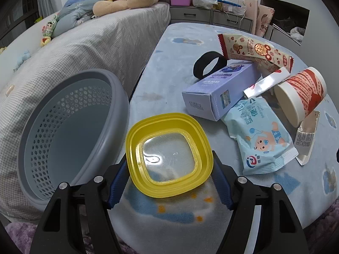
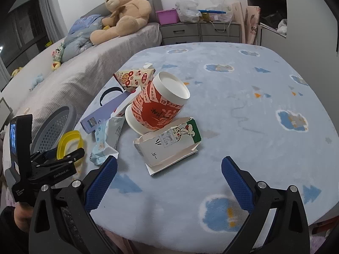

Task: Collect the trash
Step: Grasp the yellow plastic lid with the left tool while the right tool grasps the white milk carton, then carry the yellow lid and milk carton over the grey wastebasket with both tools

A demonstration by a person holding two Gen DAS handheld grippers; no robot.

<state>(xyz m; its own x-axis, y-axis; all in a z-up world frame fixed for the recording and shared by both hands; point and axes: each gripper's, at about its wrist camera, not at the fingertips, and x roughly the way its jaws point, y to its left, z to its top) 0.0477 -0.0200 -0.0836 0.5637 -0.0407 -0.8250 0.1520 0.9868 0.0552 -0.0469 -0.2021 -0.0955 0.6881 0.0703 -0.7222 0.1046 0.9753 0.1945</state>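
Observation:
A yellow square lid [image 1: 169, 158] with a clear middle sits between the blue pads [image 1: 117, 182] of my left gripper [image 1: 169, 182], and both pads touch its edges; it is tilted up off the blue fleece table cover [image 1: 169, 216]. A grey perforated basket [image 1: 118, 97] stands just left of it, beside the table. A purple box [image 1: 220, 91], a blue wipes pack [image 1: 262, 135], a red-and-white paper cup [image 2: 161, 103] and a torn white carton [image 2: 169, 146] lie in a heap. My right gripper [image 2: 169, 182] stands open over the cover, below the carton, holding nothing.
A red-patterned snack wrapper [image 1: 254, 50] and a black ring [image 1: 209, 65] lie behind the purple box. A bed [image 2: 95, 67] with a teddy bear [image 2: 125, 10] runs along the left. Grey drawers [image 2: 199, 31] with a pink bin [image 2: 167, 15] stand at the back.

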